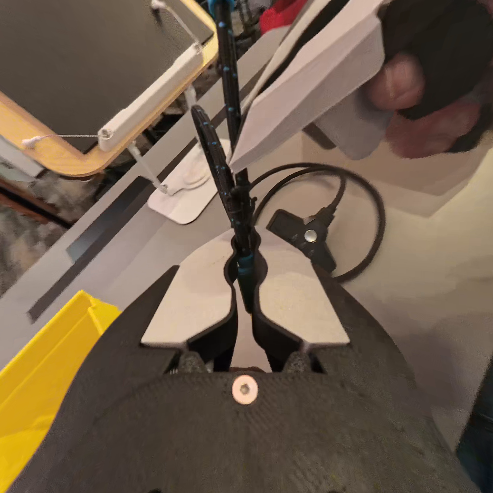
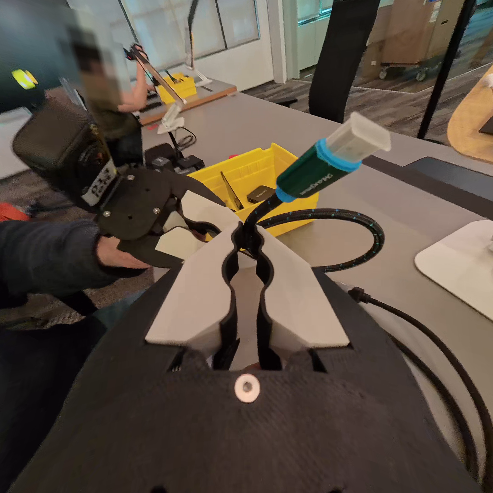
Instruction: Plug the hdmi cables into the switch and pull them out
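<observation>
A: What is each tool doing?

B: The left tool is clamping the plug end of a braided HDMI cable, the connector lying down between its closed jaws. The right tool is pinching the same kind of braided cable just behind a second plug, whose clear cap is pointing up and away.

A: And the switch?

B: It is lying on the bench, the small black switch just beyond the left tool's tips, with nothing visibly plugged into its side ports.

A: So which step?

B: Seemingly preparing to plug in. Next, the cap is probably needing removal, then lining a plug up squarely with a port.
</observation>
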The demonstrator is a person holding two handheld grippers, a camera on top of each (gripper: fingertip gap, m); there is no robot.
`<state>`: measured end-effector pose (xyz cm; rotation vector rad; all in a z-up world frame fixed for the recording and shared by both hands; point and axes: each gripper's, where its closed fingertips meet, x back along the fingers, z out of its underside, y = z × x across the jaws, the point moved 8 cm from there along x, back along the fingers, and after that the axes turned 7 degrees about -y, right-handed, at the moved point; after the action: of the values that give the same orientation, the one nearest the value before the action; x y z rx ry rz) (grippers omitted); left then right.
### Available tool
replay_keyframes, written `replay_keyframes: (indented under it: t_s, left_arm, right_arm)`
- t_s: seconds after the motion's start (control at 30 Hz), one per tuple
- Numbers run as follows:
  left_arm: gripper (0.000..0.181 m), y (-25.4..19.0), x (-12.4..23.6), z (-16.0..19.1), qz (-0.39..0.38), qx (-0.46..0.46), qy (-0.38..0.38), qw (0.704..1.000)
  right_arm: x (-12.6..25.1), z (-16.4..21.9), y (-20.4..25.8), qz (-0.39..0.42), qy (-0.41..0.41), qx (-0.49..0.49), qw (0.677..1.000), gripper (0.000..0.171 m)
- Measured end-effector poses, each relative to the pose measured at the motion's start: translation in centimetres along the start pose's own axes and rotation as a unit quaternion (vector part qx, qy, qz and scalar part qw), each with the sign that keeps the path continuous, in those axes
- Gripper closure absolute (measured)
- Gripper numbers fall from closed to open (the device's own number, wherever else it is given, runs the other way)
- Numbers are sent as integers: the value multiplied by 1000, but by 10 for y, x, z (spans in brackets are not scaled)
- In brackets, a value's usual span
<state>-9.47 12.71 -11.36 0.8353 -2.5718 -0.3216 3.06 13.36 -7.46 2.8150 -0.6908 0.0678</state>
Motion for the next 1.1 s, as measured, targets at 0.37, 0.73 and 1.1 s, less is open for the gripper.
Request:
replay_keyframes:
  t_s: [0.37, 0.73, 1.1]
  left_arm:
    - [175, 9, 10, -5, 125, 130, -96, 979]
    - [176, 8, 14, -7, 107, 100, -88, 985]
    - [177, -3, 16, -14, 12, -25, -34, 999]
  right_arm:
    - [22, 0, -18, -63, -77, -93, 991, 167]
    - [30, 5, -24, -42, -92, -110, 989, 165]
    - [33, -5, 28, 74, 36, 164, 983, 158]
